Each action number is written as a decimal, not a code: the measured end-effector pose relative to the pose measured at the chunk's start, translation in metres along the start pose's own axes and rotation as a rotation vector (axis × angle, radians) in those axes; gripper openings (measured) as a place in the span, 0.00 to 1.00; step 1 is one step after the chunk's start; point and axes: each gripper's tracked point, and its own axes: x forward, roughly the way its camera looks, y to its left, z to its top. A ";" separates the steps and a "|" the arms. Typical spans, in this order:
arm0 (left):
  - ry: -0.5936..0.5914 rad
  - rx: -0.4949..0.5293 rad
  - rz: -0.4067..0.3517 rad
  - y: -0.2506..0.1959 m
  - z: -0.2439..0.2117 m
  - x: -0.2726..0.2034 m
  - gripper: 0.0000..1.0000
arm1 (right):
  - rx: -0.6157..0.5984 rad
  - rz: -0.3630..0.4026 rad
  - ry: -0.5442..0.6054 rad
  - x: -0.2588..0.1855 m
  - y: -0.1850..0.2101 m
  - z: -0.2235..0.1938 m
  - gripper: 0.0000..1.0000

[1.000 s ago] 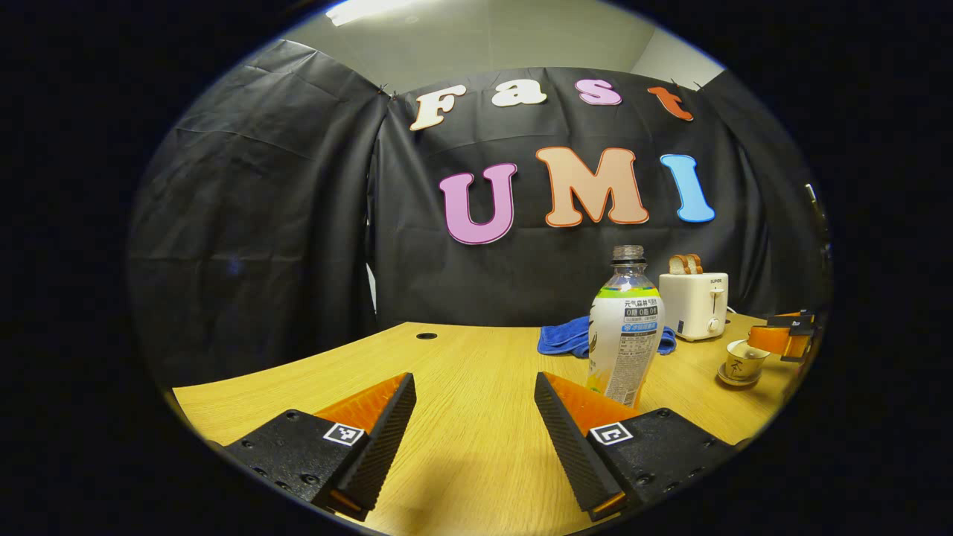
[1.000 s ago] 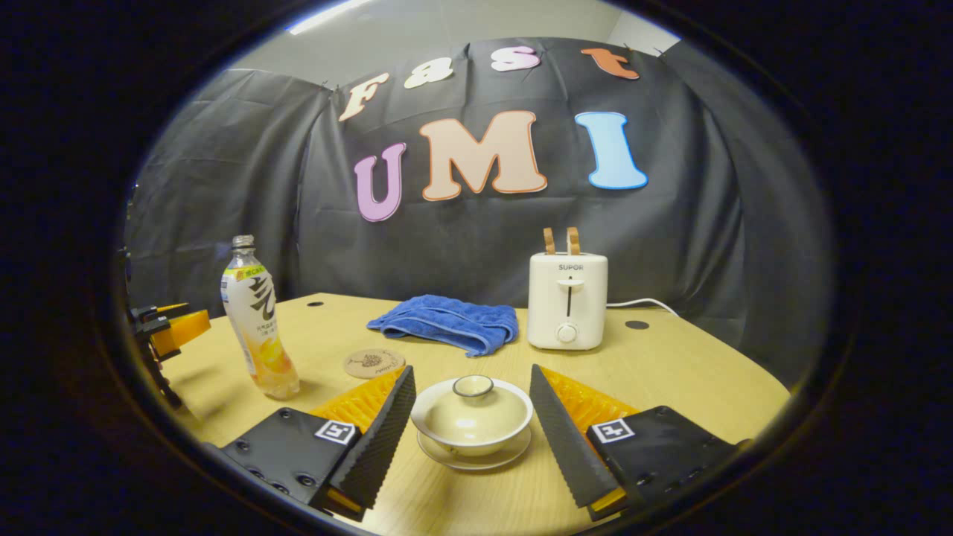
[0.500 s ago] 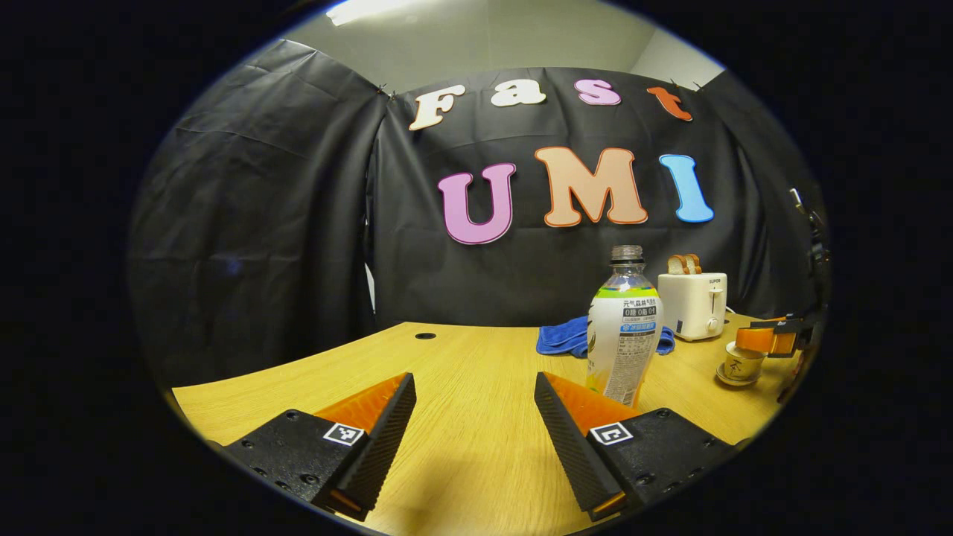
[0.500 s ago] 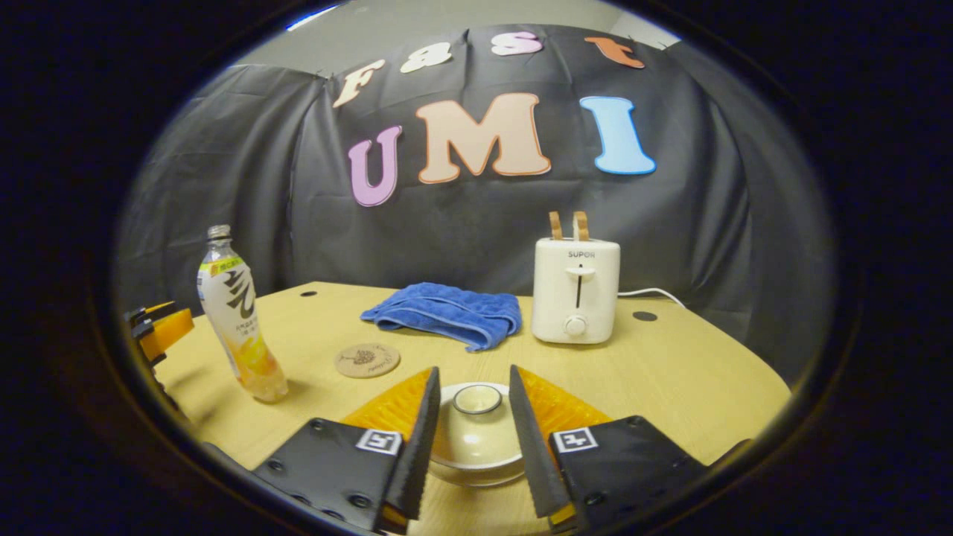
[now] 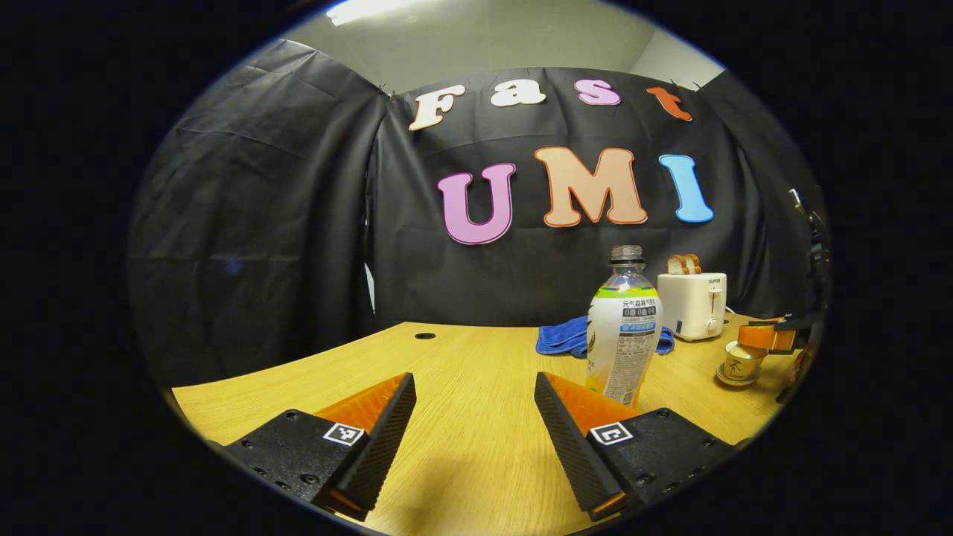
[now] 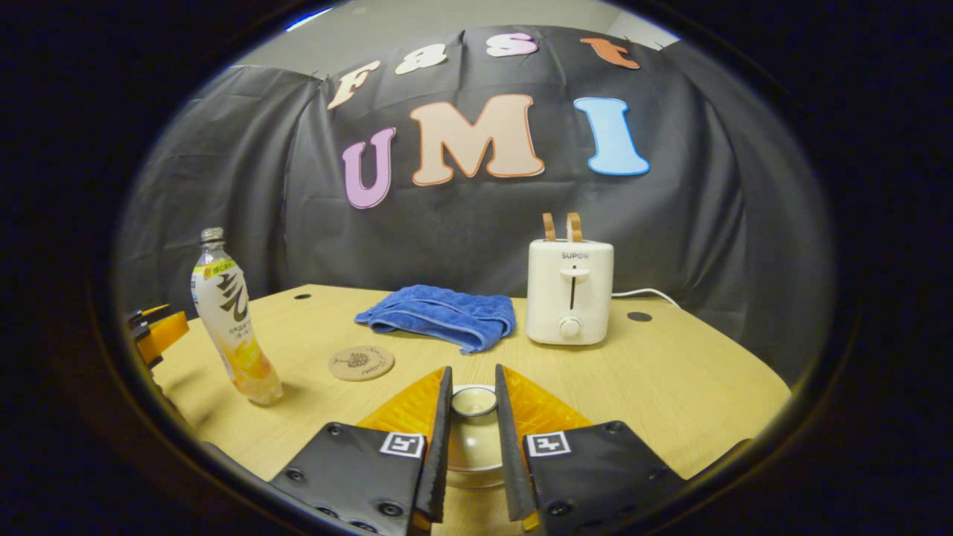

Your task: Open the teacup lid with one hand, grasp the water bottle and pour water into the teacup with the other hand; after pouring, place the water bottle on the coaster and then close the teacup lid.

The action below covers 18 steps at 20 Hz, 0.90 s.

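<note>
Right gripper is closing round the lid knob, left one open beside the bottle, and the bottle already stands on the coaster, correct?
Not quite: in the right gripper view the bottle stands on the bare table, apart from the coaster. The rest holds.

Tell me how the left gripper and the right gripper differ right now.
The left gripper has its fingers spread wide over bare table, holding nothing; the right gripper has closed in on the knob of the teacup lid. The left gripper sits short of the water bottle, while the right gripper is already at the teacup. Both point toward the booth wall.
</note>
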 end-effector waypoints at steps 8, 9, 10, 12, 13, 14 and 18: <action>-0.003 -0.001 -0.060 -0.007 0.000 -0.002 0.94 | -0.004 0.005 -0.122 -0.016 0.001 0.016 0.36; -0.004 -0.003 -0.074 -0.008 -0.001 -0.002 0.93 | 0.005 0.003 -0.130 -0.020 -0.001 0.016 0.35; -0.004 -0.003 -0.092 -0.010 0.000 -0.003 0.93 | 0.010 0.001 -0.139 -0.023 -0.002 0.017 0.35; -0.005 -0.004 -0.144 -0.018 0.000 -0.004 0.94 | 0.009 -0.004 -0.149 -0.028 -0.005 0.018 0.36; -0.004 -0.003 -0.181 -0.029 0.000 -0.002 0.94 | 0.009 -0.003 -0.147 -0.031 -0.005 0.016 0.36; -0.003 -0.002 -0.223 -0.042 0.001 0.001 0.94 | 0.010 -0.009 -0.146 -0.034 -0.008 0.016 0.36; -0.007 -0.005 -0.358 -0.064 0.000 0.001 0.94 | 0.013 -0.049 -0.150 -0.048 -0.023 0.015 0.36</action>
